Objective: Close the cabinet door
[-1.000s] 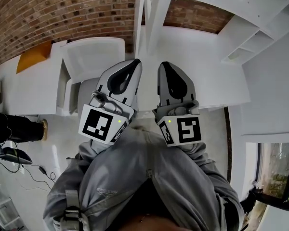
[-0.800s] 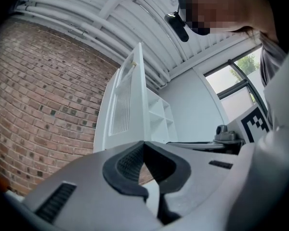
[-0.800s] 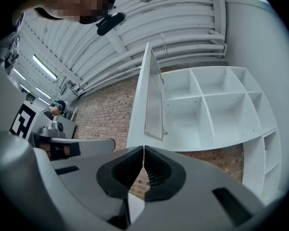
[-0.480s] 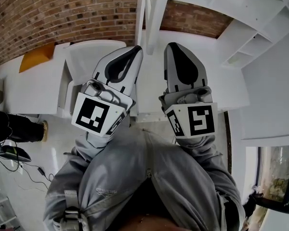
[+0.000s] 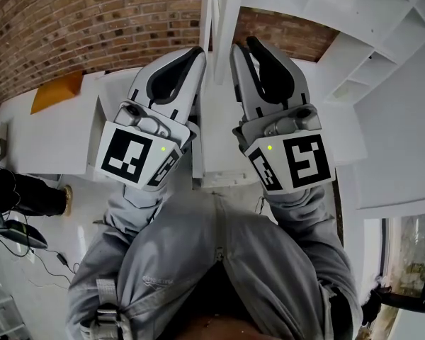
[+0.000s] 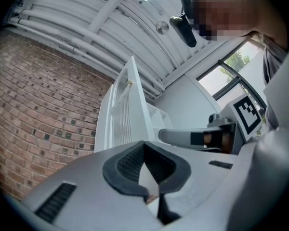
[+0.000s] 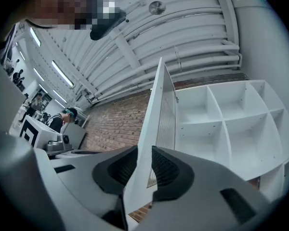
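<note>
Grey sleeves [image 5: 177,253]; left gripper [image 5: 197,51], right gripper [image 5: 242,44] grey, black-padded; black-white marker cubes [image 5: 131,156] [image 5: 297,160].

The cabinet door [image 5: 223,20] runs out past the far edge of the head view. My right gripper [image 5: 242,52], its jaws just opened with the door's edge between them, covers the door's lower part. The shelves [image 5: 361,62] are cut off on the right. The people [image 7: 65,115] far left are too small to make out.

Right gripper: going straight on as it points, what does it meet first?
The open cabinet door: its white edge lines up between the tongs of the right gripper, whose jaws have just been opening. Whether it's already between them or just ahead is unclear.
</note>
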`<state>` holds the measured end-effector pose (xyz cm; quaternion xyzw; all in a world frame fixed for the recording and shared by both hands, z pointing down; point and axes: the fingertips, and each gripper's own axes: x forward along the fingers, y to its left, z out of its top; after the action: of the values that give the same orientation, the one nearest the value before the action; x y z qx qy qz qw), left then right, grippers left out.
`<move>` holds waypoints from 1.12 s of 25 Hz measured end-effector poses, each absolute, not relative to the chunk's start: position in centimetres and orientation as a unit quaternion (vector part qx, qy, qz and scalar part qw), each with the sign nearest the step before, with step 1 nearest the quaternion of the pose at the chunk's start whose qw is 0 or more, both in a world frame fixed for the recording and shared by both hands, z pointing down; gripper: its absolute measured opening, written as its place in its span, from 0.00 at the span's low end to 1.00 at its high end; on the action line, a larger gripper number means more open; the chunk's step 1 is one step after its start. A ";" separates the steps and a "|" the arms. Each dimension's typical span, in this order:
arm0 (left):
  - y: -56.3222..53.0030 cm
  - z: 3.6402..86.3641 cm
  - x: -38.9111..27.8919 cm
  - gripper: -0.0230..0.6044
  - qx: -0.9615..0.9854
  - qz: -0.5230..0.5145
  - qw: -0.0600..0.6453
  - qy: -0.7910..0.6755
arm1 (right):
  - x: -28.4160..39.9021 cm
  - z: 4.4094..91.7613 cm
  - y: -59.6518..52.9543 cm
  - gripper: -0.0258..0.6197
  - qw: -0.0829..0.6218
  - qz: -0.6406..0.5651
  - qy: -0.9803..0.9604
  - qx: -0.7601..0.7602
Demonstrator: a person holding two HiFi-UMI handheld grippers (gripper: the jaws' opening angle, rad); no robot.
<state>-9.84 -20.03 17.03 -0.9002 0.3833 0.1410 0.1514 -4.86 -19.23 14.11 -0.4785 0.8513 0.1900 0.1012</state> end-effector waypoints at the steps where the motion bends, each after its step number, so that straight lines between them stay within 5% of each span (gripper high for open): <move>1: -20.1 16.6 -9.8 0.04 -0.898 0.142 0.159 0.385 | -5.0 13.8 -19.3 0.23 0.102 0.190 0.853 -0.475; 28: -21.3 10.4 -10.0 0.04 -0.878 0.174 0.211 0.393 | -6.4 9.2 -21.5 0.26 0.131 0.214 0.845 -0.473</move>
<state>-10.00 -21.33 10.40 -0.8778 0.3935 0.1738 0.2110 -6.35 -21.51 9.24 -0.4729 0.8447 0.2135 0.1313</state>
